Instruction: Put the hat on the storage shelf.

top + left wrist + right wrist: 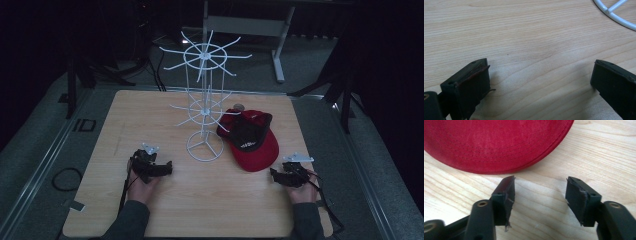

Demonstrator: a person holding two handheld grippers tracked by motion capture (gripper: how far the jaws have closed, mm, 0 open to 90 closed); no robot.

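The red cap [252, 140] lies flat on the desk [165, 210], just beside the foot of the white wire rack [204, 105]. It looks like the job has barely begun: nothing hangs on the rack, and the cap is not picked up yet.

The right tongs [539, 195] are spread with nothing between them, close to the cap's brim. The left tongs [540, 82] are spread wide over bare wood.

The high view shows the whole rack. The left gripper view shows a bit of its ring foot [616, 15].
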